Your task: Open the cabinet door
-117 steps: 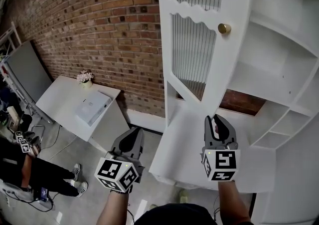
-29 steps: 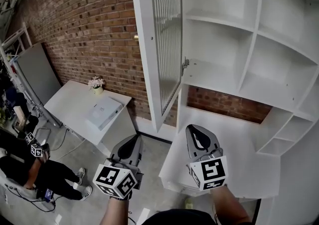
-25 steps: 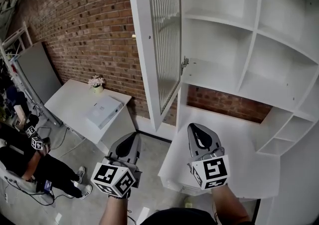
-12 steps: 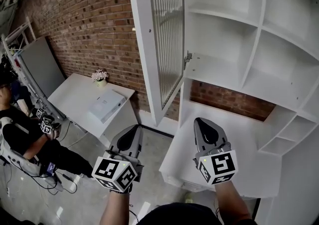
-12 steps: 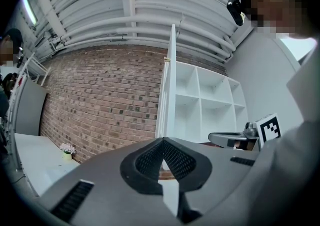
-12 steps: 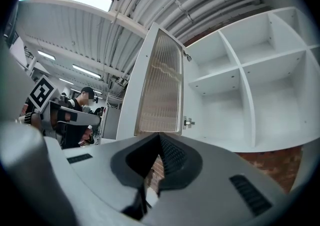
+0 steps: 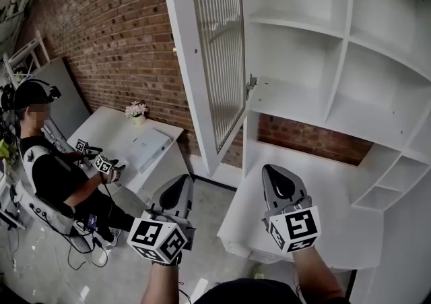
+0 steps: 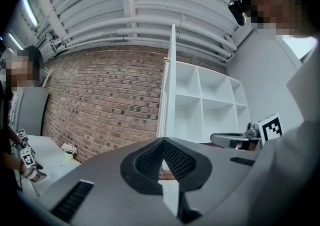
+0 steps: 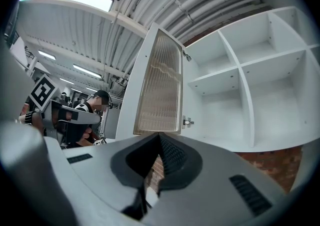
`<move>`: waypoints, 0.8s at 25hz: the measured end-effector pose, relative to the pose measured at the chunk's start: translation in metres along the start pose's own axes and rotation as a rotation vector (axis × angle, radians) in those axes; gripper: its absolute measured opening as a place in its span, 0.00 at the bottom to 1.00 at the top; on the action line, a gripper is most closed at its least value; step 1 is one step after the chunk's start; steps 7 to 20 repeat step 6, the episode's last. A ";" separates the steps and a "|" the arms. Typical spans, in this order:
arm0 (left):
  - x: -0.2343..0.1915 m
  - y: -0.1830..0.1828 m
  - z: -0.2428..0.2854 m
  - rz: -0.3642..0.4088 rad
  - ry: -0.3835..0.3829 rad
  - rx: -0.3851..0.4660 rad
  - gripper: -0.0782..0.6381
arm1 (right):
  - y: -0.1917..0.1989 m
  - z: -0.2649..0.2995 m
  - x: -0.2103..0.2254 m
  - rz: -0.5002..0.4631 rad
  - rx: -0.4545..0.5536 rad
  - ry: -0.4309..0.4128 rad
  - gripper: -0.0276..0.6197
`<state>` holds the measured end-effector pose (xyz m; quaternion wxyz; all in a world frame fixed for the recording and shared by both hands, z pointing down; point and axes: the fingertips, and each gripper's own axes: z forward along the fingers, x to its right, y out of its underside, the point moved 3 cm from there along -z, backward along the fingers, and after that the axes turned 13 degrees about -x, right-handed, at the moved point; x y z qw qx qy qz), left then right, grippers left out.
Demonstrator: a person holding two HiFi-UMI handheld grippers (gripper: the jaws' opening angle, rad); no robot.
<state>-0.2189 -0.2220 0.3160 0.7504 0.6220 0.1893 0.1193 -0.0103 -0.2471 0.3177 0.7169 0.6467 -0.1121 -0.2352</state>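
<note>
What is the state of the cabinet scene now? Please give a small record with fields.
cabinet door: open, standing out to the left, ribbed glass panel
shelves: exposed, no items seen
left gripper: shut, empty, apart from the door
right gripper: shut, empty, apart from the door
background: seated person, white table with flower pot

White table (image 7: pixel 118 127): flower pot (image 7: pixel 137 110), flat white box (image 7: pixel 149 148).
</note>
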 end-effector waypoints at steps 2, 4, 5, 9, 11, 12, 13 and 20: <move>0.000 0.002 -0.001 -0.003 -0.002 -0.002 0.11 | 0.001 -0.001 -0.001 -0.001 -0.002 -0.001 0.05; 0.000 0.003 -0.003 -0.004 -0.004 -0.003 0.11 | 0.001 -0.002 -0.002 -0.002 -0.002 -0.001 0.05; 0.001 0.003 -0.003 -0.004 -0.005 -0.003 0.11 | 0.001 -0.002 -0.003 -0.003 0.000 -0.001 0.05; 0.001 0.003 -0.004 -0.005 -0.005 -0.003 0.11 | 0.001 -0.003 -0.003 -0.003 0.002 0.000 0.05; 0.001 0.003 -0.004 -0.005 -0.005 -0.003 0.11 | 0.001 -0.003 -0.003 -0.003 0.002 0.000 0.05; 0.001 0.003 -0.004 -0.005 -0.005 -0.003 0.11 | 0.001 -0.003 -0.003 -0.003 0.002 0.000 0.05; 0.001 0.003 -0.004 -0.005 -0.005 -0.003 0.11 | 0.001 -0.003 -0.003 -0.003 0.002 0.000 0.05; 0.001 0.003 -0.004 -0.005 -0.005 -0.003 0.11 | 0.001 -0.003 -0.003 -0.003 0.002 0.000 0.05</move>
